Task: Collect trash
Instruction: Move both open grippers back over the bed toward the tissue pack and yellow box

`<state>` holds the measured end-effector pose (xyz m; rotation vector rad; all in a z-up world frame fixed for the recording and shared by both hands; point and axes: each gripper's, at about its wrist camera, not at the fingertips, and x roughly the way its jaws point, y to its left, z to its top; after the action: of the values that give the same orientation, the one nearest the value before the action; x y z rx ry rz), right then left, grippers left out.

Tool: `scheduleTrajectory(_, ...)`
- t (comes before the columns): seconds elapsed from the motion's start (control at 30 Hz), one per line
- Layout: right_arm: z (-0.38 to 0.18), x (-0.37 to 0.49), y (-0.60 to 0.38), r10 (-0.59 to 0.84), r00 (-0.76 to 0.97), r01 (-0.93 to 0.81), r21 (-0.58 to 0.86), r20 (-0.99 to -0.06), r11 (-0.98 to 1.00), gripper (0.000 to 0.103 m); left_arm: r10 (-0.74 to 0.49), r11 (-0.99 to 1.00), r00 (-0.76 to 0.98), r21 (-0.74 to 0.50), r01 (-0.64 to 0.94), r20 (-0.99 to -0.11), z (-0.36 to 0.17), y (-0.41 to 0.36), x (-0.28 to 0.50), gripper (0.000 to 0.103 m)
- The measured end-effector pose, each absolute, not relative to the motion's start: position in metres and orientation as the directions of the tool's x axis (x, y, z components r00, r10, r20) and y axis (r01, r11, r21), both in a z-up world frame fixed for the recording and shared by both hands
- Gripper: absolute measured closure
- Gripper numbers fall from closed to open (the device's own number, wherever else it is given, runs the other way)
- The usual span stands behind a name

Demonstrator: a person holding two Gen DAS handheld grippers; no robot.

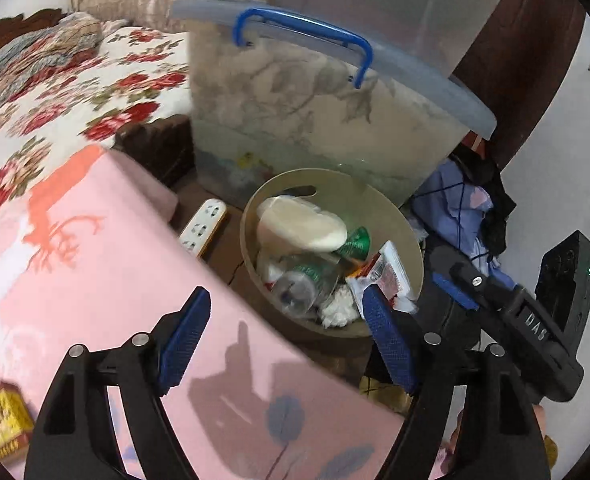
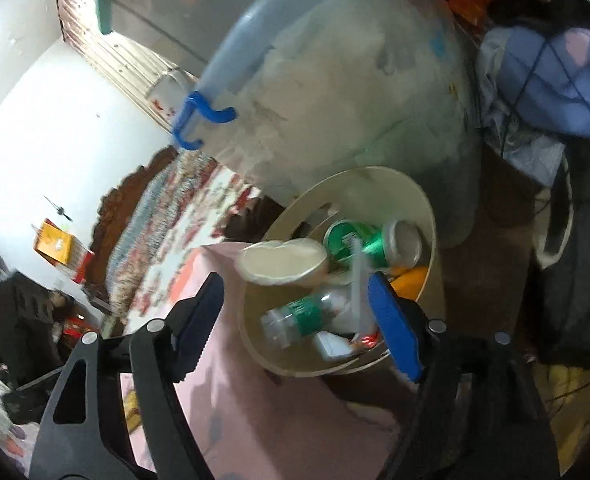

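Likely to tip the round beige trash bin [image 2: 429,216] just ahead of the spread, empty right gripper [image 2: 295,320] and left gripper [image 1: 283,340], spilling the clear plastic bottle [image 2: 295,316], if nudged at the rim.

Left gripper [image 1: 285,344] and right gripper [image 2: 297,322] both hang with fingers spread wide, holding nothing

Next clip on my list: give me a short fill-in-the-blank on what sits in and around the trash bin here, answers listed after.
1. The crushed can lying in the round bin is ____ in colour.
2. The handle on the big storage box behind the bin is ____.
3. The left gripper holds nothing; its fingers stand ____.
4. The power strip lies between the bin and the ____ cloth.

Missing words: green; blue; open; pink
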<state>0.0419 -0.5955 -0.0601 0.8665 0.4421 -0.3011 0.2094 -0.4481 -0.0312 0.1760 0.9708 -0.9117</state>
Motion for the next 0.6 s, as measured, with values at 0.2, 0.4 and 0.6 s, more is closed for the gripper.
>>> scheduleTrajectory(0.2,-0.050,0.019,-0.554,-0.050,0.892,0.383,0.695,-0.448,0.609,0.028,-0.592,0.657,0.269,-0.262,0.707,-0.759,-0.025,-0.368,0.186,0.028)
scheduleTrajectory(0.4,-0.048,0.005,-0.477,0.007,0.901,0.330,0.696,-0.433,0.638,0.028,-0.503,0.727,0.401,-0.124,0.675,-0.766,-0.032,-0.269,0.137,0.028)
scheduleTrajectory(0.6,-0.058,0.005,-0.386,0.076,0.860,0.301,0.623,-0.504,0.722,0.028,-0.389,0.819,0.507,-0.037,0.573,-0.769,-0.041,-0.173,0.103,0.028)
